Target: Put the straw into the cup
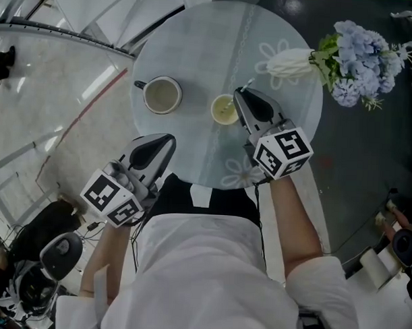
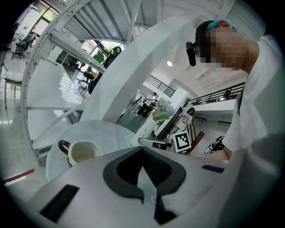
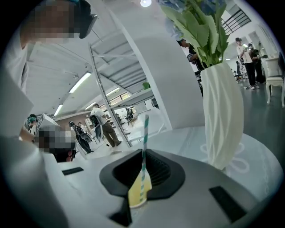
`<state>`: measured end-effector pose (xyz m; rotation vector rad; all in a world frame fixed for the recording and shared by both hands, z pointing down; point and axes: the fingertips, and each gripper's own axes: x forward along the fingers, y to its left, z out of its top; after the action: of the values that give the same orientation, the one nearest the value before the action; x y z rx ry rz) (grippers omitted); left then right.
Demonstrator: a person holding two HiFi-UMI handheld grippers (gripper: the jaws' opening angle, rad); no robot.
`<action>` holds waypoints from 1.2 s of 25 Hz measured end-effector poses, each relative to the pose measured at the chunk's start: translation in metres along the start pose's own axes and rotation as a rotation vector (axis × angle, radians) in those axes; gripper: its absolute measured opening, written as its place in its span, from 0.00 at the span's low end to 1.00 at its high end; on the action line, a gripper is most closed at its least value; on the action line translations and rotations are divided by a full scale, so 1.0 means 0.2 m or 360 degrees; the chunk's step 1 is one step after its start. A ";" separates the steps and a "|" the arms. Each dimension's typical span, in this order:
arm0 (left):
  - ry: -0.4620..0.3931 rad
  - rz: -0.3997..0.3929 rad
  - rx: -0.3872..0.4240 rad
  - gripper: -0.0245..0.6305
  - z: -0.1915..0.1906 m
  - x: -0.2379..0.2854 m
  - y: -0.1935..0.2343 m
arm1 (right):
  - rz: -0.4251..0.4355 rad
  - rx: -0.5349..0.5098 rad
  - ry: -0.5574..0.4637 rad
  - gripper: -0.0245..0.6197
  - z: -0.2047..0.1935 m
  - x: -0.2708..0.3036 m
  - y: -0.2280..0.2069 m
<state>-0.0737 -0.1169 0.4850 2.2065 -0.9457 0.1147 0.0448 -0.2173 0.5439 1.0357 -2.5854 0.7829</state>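
A green-and-white striped straw (image 3: pixel 144 133) stands upright between the jaws of my right gripper (image 3: pixel 143 152), which is shut on it. Its lower end dips into the small yellow cup (image 3: pixel 137 194) directly under the jaws. In the head view my right gripper (image 1: pixel 241 93) hangs over the right rim of that cup (image 1: pixel 223 110) on the round glass table (image 1: pixel 196 45). My left gripper (image 1: pixel 168 138) hovers at the table's near edge, jaws together and empty. Seen in its own view, my left gripper (image 2: pixel 143 148) points toward the white mug.
A white mug (image 1: pixel 161 95) with a dark handle stands left of the yellow cup, also in the left gripper view as the mug (image 2: pixel 83 152). A white ribbed vase (image 1: pixel 288 62) of blue flowers (image 1: pixel 361 59) stands at the table's right; the vase (image 3: pixel 221 120) rises close beside my right gripper.
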 end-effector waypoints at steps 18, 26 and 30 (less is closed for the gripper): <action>-0.0054 -0.0042 0.0073 0.07 0.11 -0.05 -0.13 | -0.0075 0.0073 0.0037 0.25 0.03 -0.12 -0.01; -0.0098 -0.0085 0.0123 0.07 0.18 -0.10 -0.21 | -0.0096 0.0051 0.0001 0.25 0.10 -0.24 0.08; -0.0119 -0.0105 0.0156 0.07 0.22 -0.14 -0.26 | -0.0105 0.0054 -0.0038 0.23 0.15 -0.30 0.13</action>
<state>-0.0676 -0.1046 0.4128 2.3438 -0.9245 0.0488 0.0688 -0.1836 0.4841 1.1410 -2.5513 0.8058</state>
